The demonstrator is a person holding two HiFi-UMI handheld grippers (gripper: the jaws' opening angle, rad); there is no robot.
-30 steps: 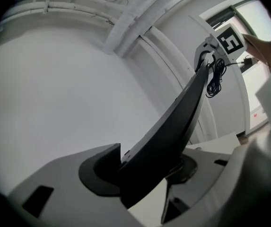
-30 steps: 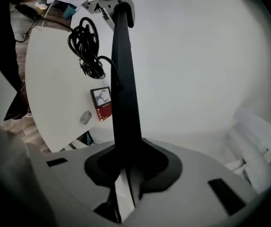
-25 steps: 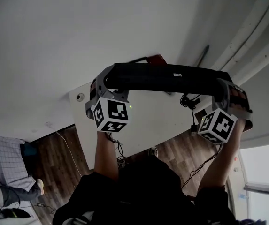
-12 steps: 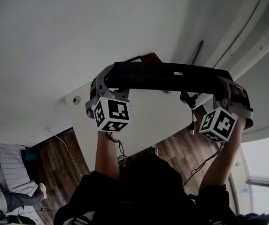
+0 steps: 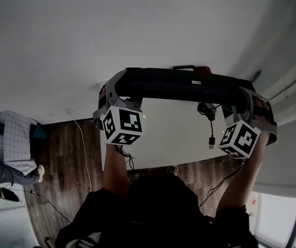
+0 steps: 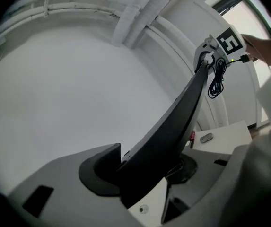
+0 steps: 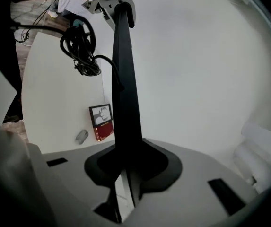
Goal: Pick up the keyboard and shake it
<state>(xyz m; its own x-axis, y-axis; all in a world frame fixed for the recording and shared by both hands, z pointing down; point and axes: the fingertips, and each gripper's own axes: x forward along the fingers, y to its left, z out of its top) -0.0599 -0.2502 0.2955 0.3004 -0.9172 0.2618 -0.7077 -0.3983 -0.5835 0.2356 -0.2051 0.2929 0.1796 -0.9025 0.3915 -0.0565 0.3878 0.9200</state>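
The left gripper (image 5: 115,91) and the right gripper (image 5: 248,101) are each clamping one end of the long black plastic keyboard (image 5: 184,85), holding it in the air above the white rectangular table (image 5: 168,138). Its coiled black cable (image 5: 210,125) is dangling near the right end.

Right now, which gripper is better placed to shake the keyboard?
Neither alone: left gripper and right gripper each clamp one keyboard end. Probably shake with both; the cable dangles by the right.
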